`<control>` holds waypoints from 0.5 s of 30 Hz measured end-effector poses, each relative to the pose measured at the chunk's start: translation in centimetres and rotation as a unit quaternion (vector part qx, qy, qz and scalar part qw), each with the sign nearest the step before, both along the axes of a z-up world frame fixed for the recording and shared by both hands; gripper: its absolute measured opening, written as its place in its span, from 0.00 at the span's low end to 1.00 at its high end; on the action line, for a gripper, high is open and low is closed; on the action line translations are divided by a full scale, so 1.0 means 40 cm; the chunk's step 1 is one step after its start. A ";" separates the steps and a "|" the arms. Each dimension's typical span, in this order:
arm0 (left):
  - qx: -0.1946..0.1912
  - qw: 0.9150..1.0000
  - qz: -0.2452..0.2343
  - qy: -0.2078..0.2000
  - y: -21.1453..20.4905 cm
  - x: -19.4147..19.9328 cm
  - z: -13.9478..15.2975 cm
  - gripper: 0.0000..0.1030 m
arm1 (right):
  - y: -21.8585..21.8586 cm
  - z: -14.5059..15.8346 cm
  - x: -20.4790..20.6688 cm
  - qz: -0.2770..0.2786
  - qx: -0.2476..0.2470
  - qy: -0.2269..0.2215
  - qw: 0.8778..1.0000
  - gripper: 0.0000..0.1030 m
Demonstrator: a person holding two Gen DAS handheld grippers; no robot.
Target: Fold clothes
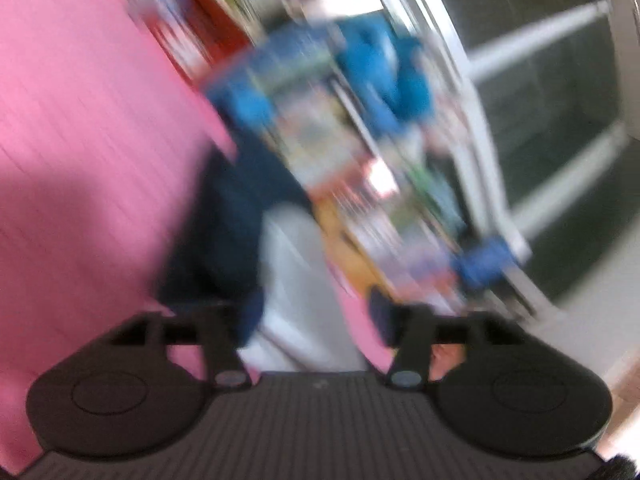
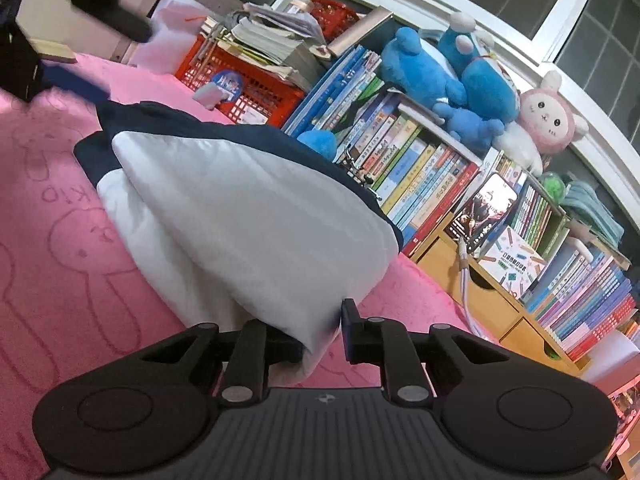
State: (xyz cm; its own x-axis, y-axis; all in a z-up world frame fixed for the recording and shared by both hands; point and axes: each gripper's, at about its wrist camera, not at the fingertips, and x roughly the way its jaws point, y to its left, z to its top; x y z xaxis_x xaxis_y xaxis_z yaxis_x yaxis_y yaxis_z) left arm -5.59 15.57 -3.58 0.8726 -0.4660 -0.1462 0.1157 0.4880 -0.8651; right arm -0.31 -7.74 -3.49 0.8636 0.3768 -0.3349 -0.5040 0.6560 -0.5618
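Pink bunny-print blanket (image 2: 60,264); white-and-navy garment (image 2: 248,216) on it; red crate (image 2: 244,92) at edge.

Left gripper (image 1: 316,344) spread; right gripper (image 2: 320,340) pinched.

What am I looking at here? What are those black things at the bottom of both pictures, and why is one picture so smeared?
No robot: a person carries a hand-held pair of tongs in each hand, each with a camera looking forward along its fingers. The black shapes are the tongs themselves. The sharp picture is from the right tongs, which pinch the edge of a white and navy garment lying on a pink blanket, with a bookshelf and a blue plush toy behind. The smeared picture is from the left tongs, blurred by motion; they stand open and hold nothing.
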 end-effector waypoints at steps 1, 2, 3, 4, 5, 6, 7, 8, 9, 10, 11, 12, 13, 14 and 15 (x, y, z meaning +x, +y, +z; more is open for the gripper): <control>-0.006 1.000 -0.025 0.006 -0.028 0.017 -0.008 0.64 | -0.001 0.001 -0.002 0.002 0.001 -0.002 1.000 0.19; -0.011 0.999 -0.049 0.012 -0.057 0.033 -0.016 0.64 | -0.002 0.002 -0.004 0.003 0.001 -0.003 1.000 0.19; -0.011 0.998 -0.064 0.018 -0.081 0.047 -0.023 0.64 | -0.003 0.002 -0.005 0.004 0.001 -0.005 1.000 0.19; -0.008 0.997 -0.078 0.027 -0.107 0.063 -0.030 0.64 | -0.003 0.002 -0.006 0.005 0.000 -0.006 1.000 0.19; -0.007 0.996 -0.087 0.035 -0.125 0.076 -0.036 0.65 | -0.003 0.002 -0.007 0.005 -0.001 -0.007 1.000 0.19; -0.007 0.995 -0.089 0.041 -0.133 0.086 -0.041 0.65 | -0.003 0.002 -0.008 0.006 -0.001 -0.008 1.000 0.19; -0.008 0.995 -0.089 0.047 -0.140 0.095 -0.045 0.65 | -0.003 0.002 -0.009 0.006 -0.001 -0.009 1.000 0.19; -0.015 0.995 -0.085 0.047 -0.140 0.106 -0.048 0.65 | -0.004 0.002 -0.009 0.006 -0.001 -0.010 1.000 0.19; -0.022 0.996 -0.079 0.047 -0.139 0.116 -0.051 0.65 | -0.004 0.003 -0.010 0.007 -0.001 -0.011 1.000 0.19; -0.029 0.996 -0.074 0.047 -0.137 0.126 -0.053 0.65 | -0.004 0.003 -0.010 0.007 -0.001 -0.011 1.000 0.19; -0.037 0.996 -0.069 0.046 -0.136 0.137 -0.056 0.65 | -0.004 0.002 -0.011 0.007 -0.002 -0.012 1.000 0.19; -0.050 0.996 -0.067 0.040 -0.135 0.147 -0.060 0.65 | -0.004 0.002 -0.011 0.007 -0.003 -0.012 1.000 0.19; -0.058 0.995 -0.065 0.038 -0.134 0.152 -0.058 0.65 | -0.005 0.002 -0.011 0.007 -0.003 -0.013 1.000 0.19; -0.061 0.995 -0.063 0.041 -0.138 0.162 -0.060 0.65 | -0.005 0.002 -0.011 0.007 -0.004 -0.013 1.000 0.19; -0.061 0.995 -0.062 0.049 -0.142 0.173 -0.064 0.65 | -0.005 0.001 -0.011 0.007 -0.004 -0.014 1.000 0.19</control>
